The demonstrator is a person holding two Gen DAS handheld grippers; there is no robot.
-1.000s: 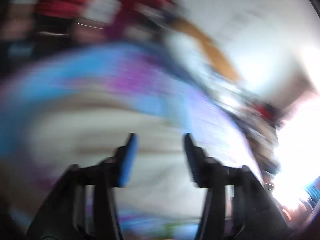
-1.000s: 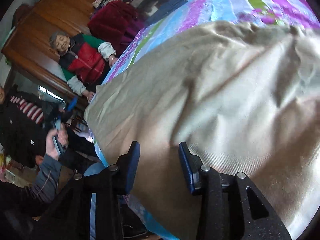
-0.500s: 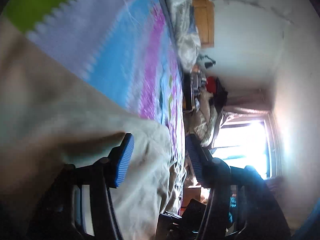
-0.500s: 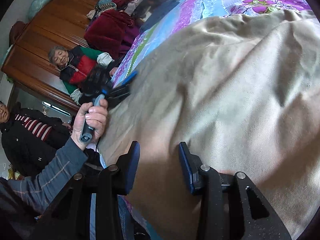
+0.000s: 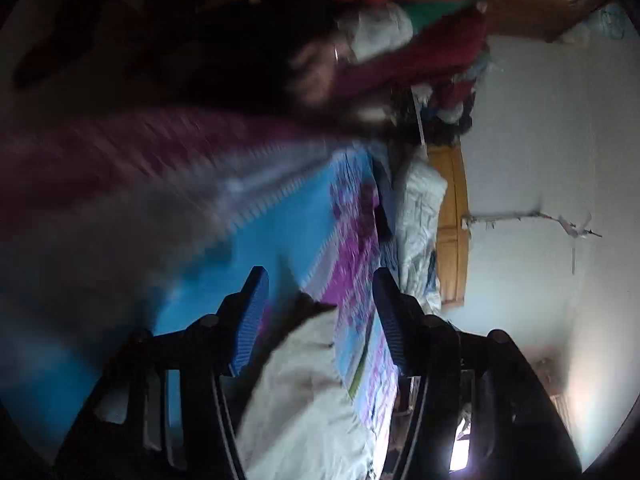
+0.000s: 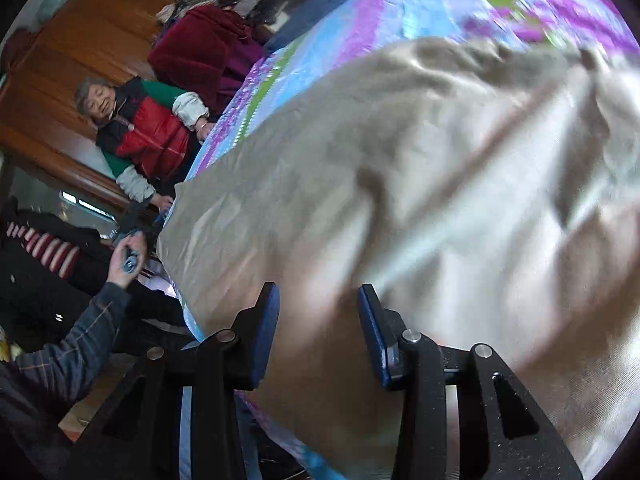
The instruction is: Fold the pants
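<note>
Beige pants point(image 6: 420, 184) lie spread over a striped bedspread point(image 6: 384, 12) and fill most of the right wrist view. My right gripper point(image 6: 318, 320) hovers just above the cloth near the bed's edge, open, nothing between its blue pads. In the left wrist view, which is rolled sideways and blurred, a corner of the pants point(image 5: 308, 392) shows between the open fingers of my left gripper point(image 5: 318, 300), apart from them. The left gripper point(image 6: 132, 236) also appears small at the left of the right wrist view, held in a hand off the bed's edge.
A person in a red vest point(image 6: 148, 132) sits beside the bed near a wooden wardrobe point(image 6: 80, 48). Another person in a striped sleeve point(image 6: 44, 248) sits lower left. Piled clothes point(image 6: 208, 44) lie at the bed's far end. A pillow point(image 5: 420, 224) and headboard point(image 5: 452, 232) show in the left wrist view.
The left gripper has swung off the pants and away past the bed's edge, its view rolling round. The right gripper has stayed open over the cloth, hardly moved.
</note>
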